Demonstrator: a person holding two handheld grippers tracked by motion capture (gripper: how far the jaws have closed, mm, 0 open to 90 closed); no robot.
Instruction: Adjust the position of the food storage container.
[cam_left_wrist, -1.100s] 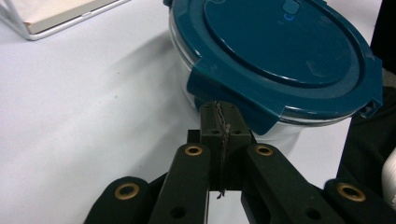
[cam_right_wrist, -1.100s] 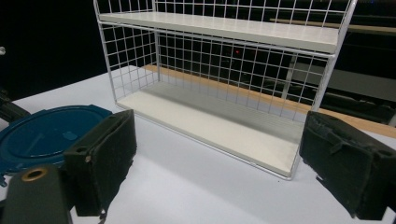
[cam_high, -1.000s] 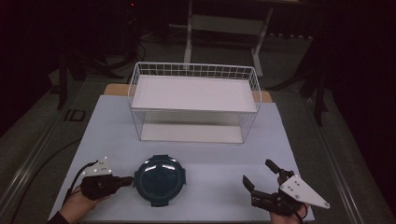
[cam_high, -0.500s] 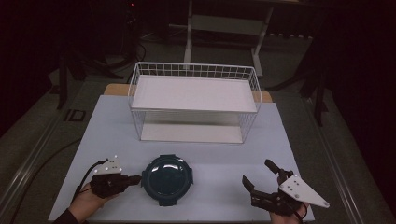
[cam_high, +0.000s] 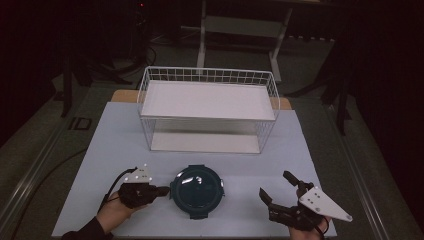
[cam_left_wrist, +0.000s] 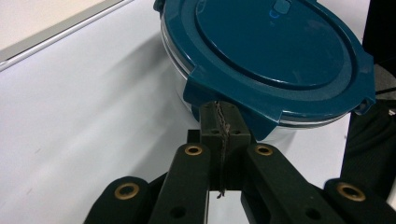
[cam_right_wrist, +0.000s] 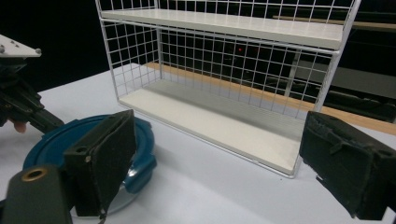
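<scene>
A round clear container with a dark teal clip-on lid (cam_high: 196, 191) (cam_left_wrist: 280, 46) (cam_right_wrist: 70, 140) sits on the white table near the front edge. My left gripper (cam_high: 164, 190) (cam_left_wrist: 220, 116) is shut, pads pressed together with nothing between them. Its tips touch the lid's left latch tab from the left. The left gripper also appears at the left edge of the right gripper view (cam_right_wrist: 28, 112). My right gripper (cam_high: 274, 184) (cam_right_wrist: 219, 163) rests open at the front right, a short gap to the right of the container, with nothing between its jaws.
A white wire two-shelf rack (cam_high: 207, 107) (cam_right_wrist: 233, 70) stands at the back middle of the table (cam_high: 110, 140), both shelves bare. Beyond the table edges the floor is dark, with a metal stand behind the rack.
My left gripper has moved to the right, and the container has slid right ahead of its tips. The right gripper has stayed where it was.
</scene>
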